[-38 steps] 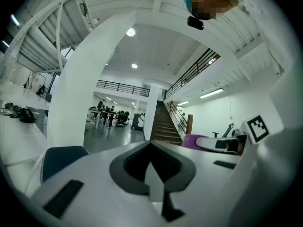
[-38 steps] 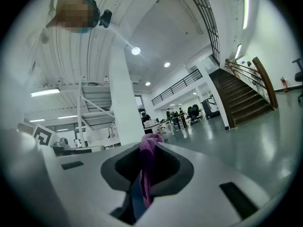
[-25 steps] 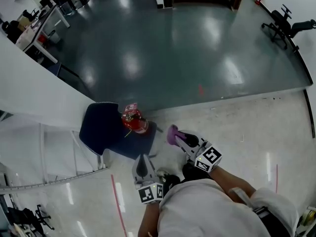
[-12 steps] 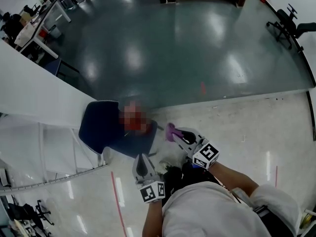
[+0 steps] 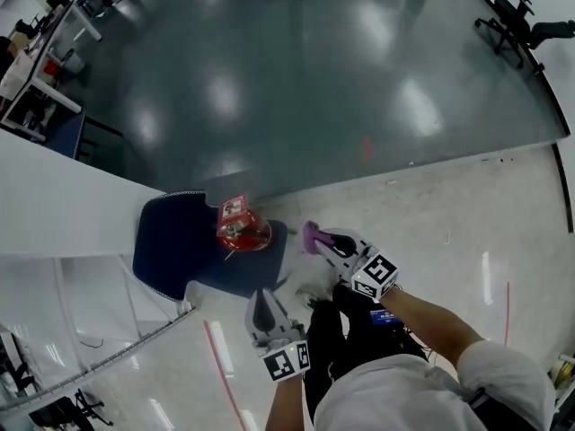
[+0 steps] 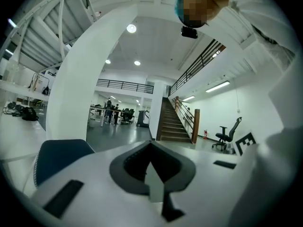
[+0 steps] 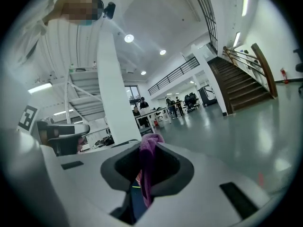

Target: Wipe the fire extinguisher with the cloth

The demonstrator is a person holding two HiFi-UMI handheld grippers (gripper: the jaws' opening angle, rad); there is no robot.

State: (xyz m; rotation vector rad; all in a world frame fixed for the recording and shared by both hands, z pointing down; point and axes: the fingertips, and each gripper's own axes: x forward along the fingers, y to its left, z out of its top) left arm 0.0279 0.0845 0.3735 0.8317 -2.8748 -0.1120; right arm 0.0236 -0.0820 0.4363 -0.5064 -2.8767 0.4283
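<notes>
Both grippers sit short of the fire extinguisher (image 5: pixel 243 230), which stands ahead on what may be a blue mat (image 5: pixel 171 241). The right gripper (image 5: pixel 320 241) pinches the purple cloth (image 7: pixel 147 167); the left gripper (image 5: pixel 260 302) has its jaws together, empty.

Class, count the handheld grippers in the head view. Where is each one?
2. The left gripper is low at centre, jaws shut and empty. The right gripper is up and to its right, right of the fire extinguisher, jaws shut on the purple cloth.
</notes>
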